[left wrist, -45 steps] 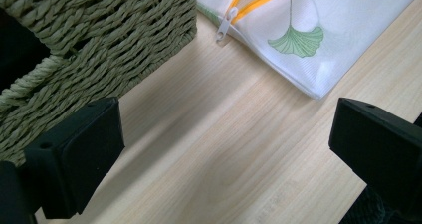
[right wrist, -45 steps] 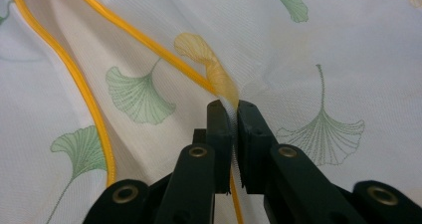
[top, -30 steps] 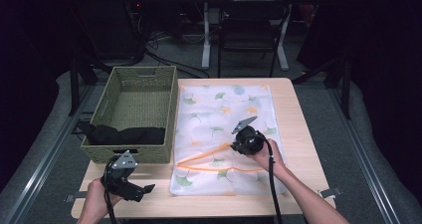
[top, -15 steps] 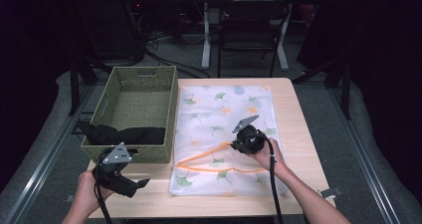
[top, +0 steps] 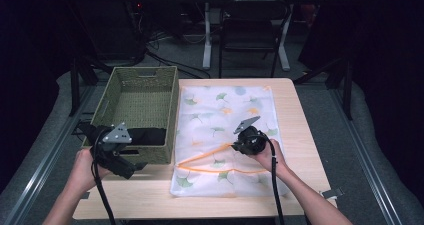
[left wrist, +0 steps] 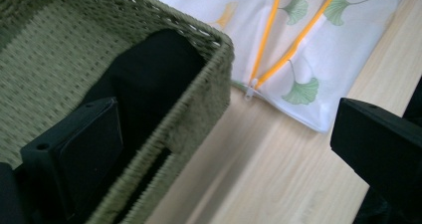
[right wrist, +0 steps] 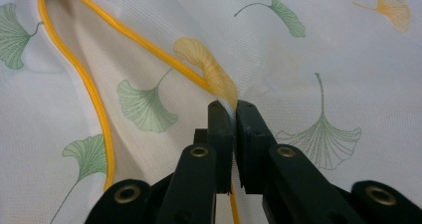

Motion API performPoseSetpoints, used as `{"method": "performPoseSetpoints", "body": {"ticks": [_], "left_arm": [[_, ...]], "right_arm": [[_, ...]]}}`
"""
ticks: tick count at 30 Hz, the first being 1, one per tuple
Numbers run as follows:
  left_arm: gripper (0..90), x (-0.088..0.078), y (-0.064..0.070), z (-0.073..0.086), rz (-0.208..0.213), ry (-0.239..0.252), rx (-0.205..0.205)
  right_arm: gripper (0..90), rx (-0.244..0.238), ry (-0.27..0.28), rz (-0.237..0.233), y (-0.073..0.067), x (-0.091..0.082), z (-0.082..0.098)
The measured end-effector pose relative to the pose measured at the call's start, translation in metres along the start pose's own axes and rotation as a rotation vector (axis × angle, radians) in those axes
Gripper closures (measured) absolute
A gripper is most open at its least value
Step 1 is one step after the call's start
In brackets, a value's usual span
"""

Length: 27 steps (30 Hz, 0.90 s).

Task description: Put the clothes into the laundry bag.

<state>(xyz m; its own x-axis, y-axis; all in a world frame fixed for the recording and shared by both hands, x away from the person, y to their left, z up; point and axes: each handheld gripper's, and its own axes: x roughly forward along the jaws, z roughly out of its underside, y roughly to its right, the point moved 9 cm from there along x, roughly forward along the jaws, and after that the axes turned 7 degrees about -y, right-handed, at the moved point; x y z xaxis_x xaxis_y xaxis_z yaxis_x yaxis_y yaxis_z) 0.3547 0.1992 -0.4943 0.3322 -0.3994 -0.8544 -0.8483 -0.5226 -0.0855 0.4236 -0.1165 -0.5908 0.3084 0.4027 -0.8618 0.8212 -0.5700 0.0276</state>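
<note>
The right gripper (right wrist: 234, 109) pinches the mesh bag (top: 225, 135) at centre frame, by its orange zipper (right wrist: 94, 94). The left gripper (top: 131, 169), lower left, stands open beside the basket (top: 165, 110).

Basket (top: 140, 97) left of laundry bag (top: 225, 110); touching

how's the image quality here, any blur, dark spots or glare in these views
High view: table evenly lit, surroundings nearly black, picture a bit soft. Left gripper view: own jaws and the near basket edge blurred, mesh bag sharper. Right gripper view: bag's weave crisp at the right gripper, no glare.
</note>
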Motion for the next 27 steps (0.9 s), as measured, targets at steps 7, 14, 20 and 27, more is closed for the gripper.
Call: {"method": "performPoseSetpoints", "body": {"ticks": [7, 14, 20, 27], "left_arm": [[0.1, -0.003, -0.020, -0.015, -0.018, -0.041, 0.041], [0.1, 0.003, -0.045, -0.020, -0.014, -0.104, 0.061], [0.1, 0.006, -0.059, -0.022, -0.008, -0.151, 0.081], [0.1, 0.013, -0.076, -0.020, -0.016, -0.210, 0.089]], "right_arm": [[86.3, -0.004, 0.008, 0.002, 0.000, -0.001, 0.000], [86.4, -0.007, 0.005, 0.003, 0.000, -0.001, 0.000], [86.4, -0.013, 0.007, 0.008, 0.000, -0.002, 0.000], [86.4, -0.013, 0.008, 0.007, -0.001, -0.001, 0.000]]}}
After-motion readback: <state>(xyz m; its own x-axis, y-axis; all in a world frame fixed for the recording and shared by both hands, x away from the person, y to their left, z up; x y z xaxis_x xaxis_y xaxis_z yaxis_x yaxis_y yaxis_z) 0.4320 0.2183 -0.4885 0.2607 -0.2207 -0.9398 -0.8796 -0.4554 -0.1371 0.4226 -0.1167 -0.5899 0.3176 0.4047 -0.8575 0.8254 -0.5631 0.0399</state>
